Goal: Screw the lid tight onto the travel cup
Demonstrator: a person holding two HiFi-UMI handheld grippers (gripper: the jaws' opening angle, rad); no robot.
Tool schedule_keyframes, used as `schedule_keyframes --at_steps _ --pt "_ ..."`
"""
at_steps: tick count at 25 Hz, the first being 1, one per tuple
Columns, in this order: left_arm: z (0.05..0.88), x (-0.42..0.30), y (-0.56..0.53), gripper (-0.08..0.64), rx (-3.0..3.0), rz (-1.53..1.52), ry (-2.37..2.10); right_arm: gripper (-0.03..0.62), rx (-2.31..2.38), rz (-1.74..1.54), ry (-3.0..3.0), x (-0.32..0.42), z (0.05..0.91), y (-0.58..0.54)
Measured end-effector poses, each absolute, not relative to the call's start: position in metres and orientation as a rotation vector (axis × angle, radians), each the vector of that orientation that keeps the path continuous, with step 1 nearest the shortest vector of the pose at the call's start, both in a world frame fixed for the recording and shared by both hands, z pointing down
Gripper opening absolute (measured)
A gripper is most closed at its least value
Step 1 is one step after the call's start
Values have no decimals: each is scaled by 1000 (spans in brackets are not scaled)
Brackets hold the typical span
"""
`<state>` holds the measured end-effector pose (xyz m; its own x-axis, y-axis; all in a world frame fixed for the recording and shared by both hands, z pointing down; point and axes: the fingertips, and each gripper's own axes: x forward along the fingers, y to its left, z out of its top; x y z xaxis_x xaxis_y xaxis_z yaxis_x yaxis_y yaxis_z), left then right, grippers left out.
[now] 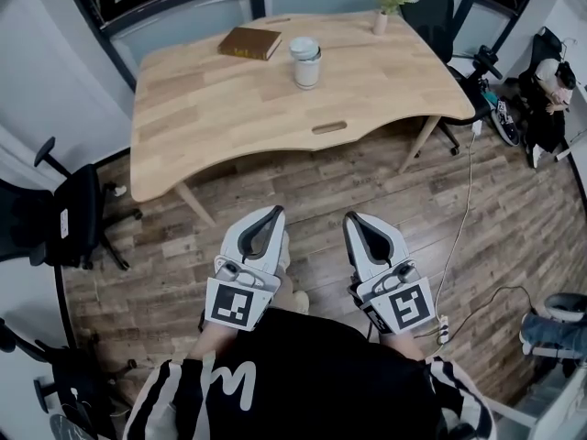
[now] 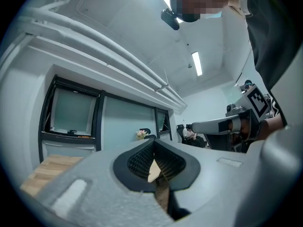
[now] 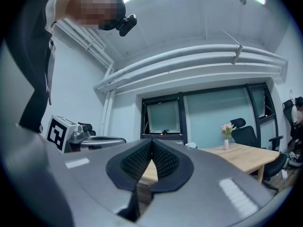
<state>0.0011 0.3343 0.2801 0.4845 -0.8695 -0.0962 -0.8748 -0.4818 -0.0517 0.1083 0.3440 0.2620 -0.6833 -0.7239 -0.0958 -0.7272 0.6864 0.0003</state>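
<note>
The travel cup (image 1: 306, 62), white with a lid on top, stands near the far middle of the wooden table (image 1: 229, 108). Both grippers hang close to the person's body, well short of the table, over the wooden floor. My left gripper (image 1: 272, 214) is shut with nothing in it, its jaw tips meeting. My right gripper (image 1: 352, 218) is shut and empty too. In the left gripper view the jaws (image 2: 154, 145) are closed, with the right gripper (image 2: 222, 125) visible to the side. In the right gripper view the closed jaws (image 3: 151, 148) point toward the table (image 3: 246, 155); the cup's lid (image 3: 191, 145) peeks just over them.
A brown book (image 1: 249, 43) lies left of the cup. A small vase of flowers (image 1: 389, 0) stands at the table's far right. Black office chairs (image 1: 64, 218) stand left of the table and another (image 1: 431, 7) behind it. A cable (image 1: 463, 218) runs across the floor at right.
</note>
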Motion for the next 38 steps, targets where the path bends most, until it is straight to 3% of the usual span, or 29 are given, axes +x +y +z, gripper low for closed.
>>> schedule_keyframes --at_steps 38 --pt "279 -11 205 2 -2654 140 1476 0 -1252 92 2773 96 261 220"
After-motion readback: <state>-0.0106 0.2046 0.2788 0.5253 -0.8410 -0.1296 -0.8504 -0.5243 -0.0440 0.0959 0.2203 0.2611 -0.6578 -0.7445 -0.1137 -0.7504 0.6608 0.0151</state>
